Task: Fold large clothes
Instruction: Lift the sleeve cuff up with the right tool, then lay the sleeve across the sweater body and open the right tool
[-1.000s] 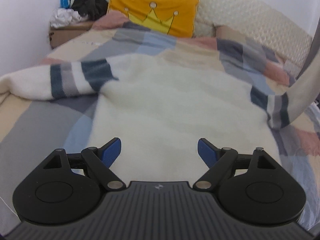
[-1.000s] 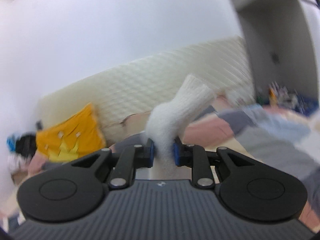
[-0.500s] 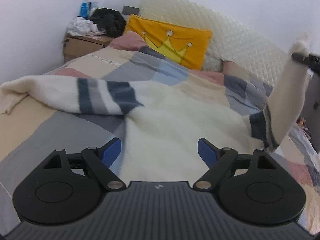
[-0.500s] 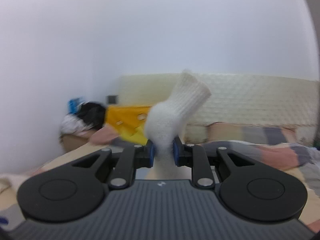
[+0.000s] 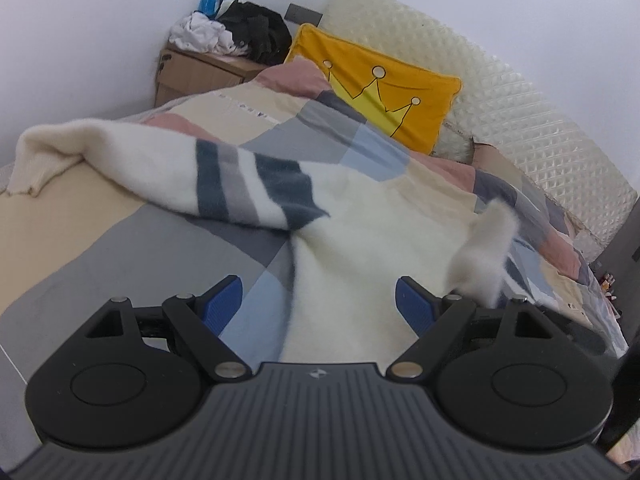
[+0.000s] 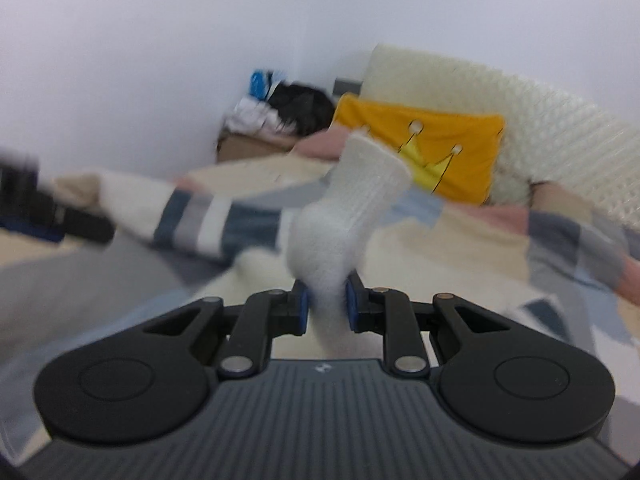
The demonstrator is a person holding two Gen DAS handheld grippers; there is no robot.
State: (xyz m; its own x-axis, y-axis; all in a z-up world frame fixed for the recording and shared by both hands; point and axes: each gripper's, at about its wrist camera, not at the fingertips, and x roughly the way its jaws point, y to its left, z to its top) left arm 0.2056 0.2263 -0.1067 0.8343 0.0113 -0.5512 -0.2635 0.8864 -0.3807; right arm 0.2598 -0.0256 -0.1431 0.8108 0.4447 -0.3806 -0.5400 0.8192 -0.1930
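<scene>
Sweater (image 5: 360, 224) in cream wool lies spread across the patchwork bedspread (image 5: 100, 248), and we see one sleeve (image 5: 168, 172), banded in navy and grey, stretched out to the left with its ribbed end near the bed's edge. The other sleeve's cuff (image 6: 360, 196) we have clamped between the blue pads of our right gripper (image 6: 325, 306); the ribbed end sticks up above the jaws, tilted to the right, and from the left wrist view the same cuff (image 5: 486, 248) shows as a blurred white tuft above the sweater's body. Our left gripper (image 5: 318, 300) stands spread wide with nothing between its fingers, hovering low over the sweater's lower part. Beyond the garment, a yellow pillow with a crown drawing (image 5: 380, 88) leans on the quilted cream headboard (image 5: 500, 92). A cardboard box (image 5: 192, 72) in the corner carries a heap of white and black clothes (image 5: 236, 32).
</scene>
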